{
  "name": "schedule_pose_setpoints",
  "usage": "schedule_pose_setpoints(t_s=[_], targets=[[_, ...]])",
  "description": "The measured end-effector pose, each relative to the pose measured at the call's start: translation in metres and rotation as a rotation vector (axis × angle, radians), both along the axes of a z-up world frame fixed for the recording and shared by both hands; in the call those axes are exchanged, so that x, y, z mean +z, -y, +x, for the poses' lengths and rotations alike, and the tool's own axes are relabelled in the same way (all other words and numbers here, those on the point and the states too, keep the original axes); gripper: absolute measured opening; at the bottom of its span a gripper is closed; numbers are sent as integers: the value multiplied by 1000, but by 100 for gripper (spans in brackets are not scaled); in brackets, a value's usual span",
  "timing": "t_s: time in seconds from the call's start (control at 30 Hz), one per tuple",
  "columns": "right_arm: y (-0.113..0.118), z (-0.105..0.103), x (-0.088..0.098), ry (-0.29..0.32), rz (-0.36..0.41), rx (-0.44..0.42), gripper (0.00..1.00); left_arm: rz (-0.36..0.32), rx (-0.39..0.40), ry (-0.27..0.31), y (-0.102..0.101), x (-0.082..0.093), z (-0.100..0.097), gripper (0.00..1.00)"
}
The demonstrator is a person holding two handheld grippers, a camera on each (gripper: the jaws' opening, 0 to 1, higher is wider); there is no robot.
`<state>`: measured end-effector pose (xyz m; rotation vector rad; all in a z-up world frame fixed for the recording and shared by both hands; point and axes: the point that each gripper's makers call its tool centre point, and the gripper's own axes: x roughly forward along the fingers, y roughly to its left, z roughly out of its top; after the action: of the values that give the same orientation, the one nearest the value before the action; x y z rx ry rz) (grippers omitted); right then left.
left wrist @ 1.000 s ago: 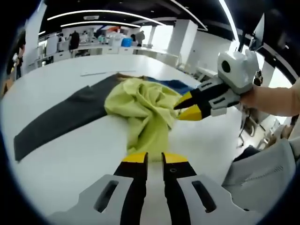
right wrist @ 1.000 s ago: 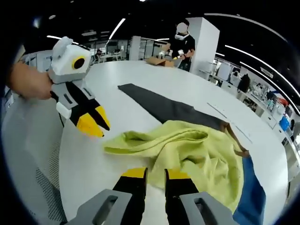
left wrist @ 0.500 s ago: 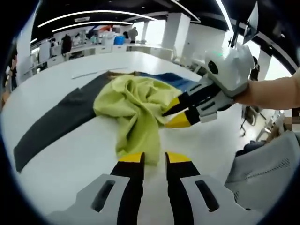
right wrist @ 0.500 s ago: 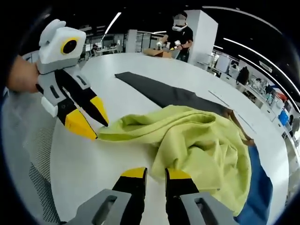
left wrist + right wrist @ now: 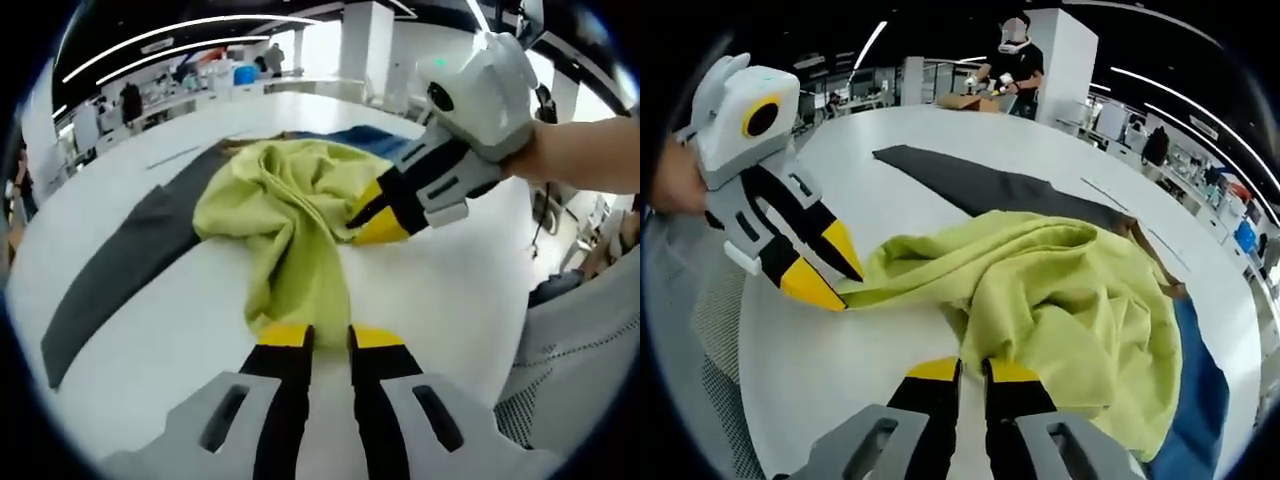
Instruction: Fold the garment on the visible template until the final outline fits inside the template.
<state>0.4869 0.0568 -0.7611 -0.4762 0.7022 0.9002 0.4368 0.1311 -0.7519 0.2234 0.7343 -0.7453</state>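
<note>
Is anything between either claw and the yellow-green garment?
Nothing visible. The left claw is at the edge of the yellow-green garment, and the right claw is at its crumpled folds. Bare white table lies around them.

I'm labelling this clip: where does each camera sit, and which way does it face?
Left gripper view: rides the left hand-held gripper, looking along its jaws at the yellow-green garment; the right hand-held gripper and a forearm enter from the right.
Right gripper view: rides the right hand-held gripper, facing the garment; the left hand-held gripper enters from the left.
Shared: garment, dark template, white table.
</note>
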Motion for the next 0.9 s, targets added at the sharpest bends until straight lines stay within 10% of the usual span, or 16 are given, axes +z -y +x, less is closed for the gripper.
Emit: schedule_pose_setpoints(t_s=[0.4, 0.9], targets=[[5, 0, 4, 12, 7, -15, 0, 3, -3, -2, -4, -2, 2, 0], [43, 0, 65, 70, 193, -138, 0, -31, 42, 60, -26, 28, 9, 0]])
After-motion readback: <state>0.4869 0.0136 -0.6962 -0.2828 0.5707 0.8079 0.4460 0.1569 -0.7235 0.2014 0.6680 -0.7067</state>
